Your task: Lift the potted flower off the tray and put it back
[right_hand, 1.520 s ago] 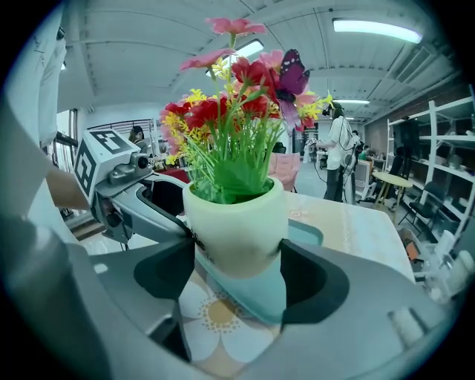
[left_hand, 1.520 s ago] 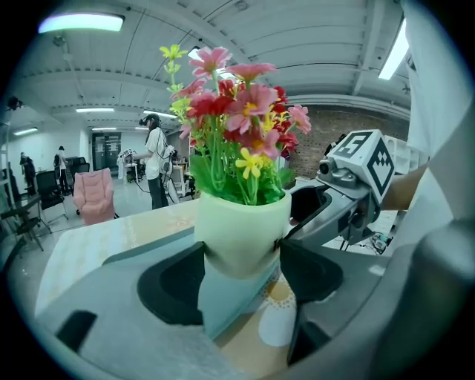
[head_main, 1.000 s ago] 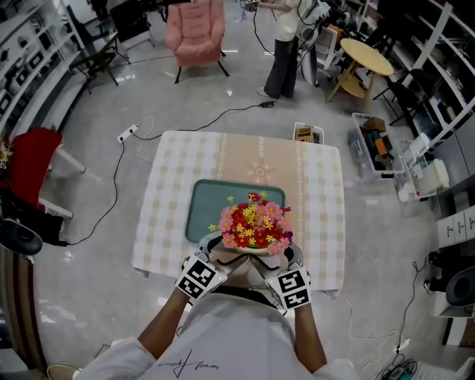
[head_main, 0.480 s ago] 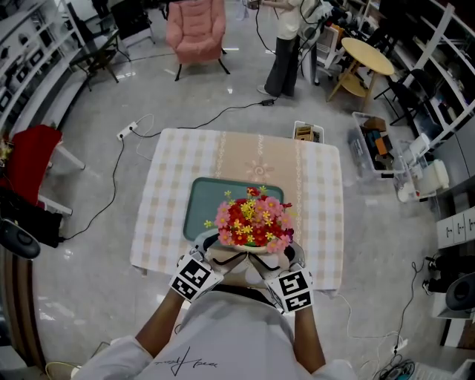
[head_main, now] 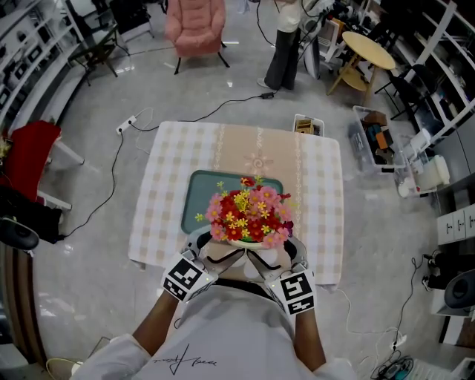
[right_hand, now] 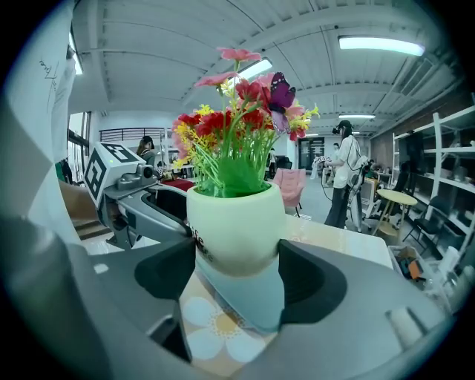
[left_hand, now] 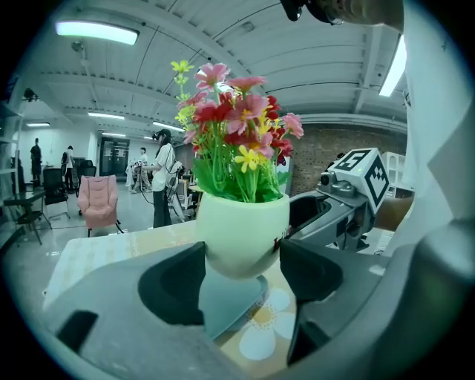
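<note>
Shifted forward over teal tray (head_main: 194,199) since a second ago: potted flower (head_main: 249,215), aloft, clamped between left gripper (head_main: 211,249) and right gripper (head_main: 278,252), both closed on pot. Red lettering (right_hand: 200,239) on pot unreadable.

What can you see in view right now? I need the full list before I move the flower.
potted flower: one, pale pot with red, pink and yellow blooms, over the tray's near end
tray: one, teal, mid-table
table: one, beige checked cloth, centre
armchair: one, pink, far floor
round table: one, light wood, far right
standing person: one, beyond the table
left claw: grey, shut on potted flower
right claw: grey, shut on potted flower
</note>
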